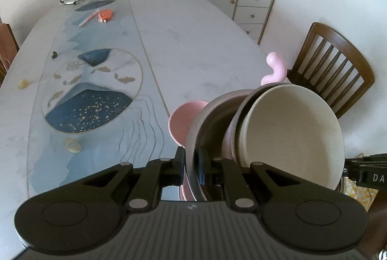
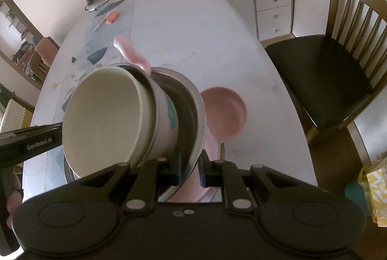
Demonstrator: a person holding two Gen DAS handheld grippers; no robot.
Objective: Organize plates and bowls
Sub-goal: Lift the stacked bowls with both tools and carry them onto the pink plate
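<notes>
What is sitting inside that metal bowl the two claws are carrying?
Inside the metal bowl, a pink-walled bowl is nested, with a cream bowl inside that. A pink handle juts out behind. The metal bowl's bottom is covered, so anything beneath the stack stays hidden.

Soft, dim daylight — no harsh shadows.
Fisheye bends walls at the edges; near bowls (image 2: 104, 115) slightly blurred.
</notes>
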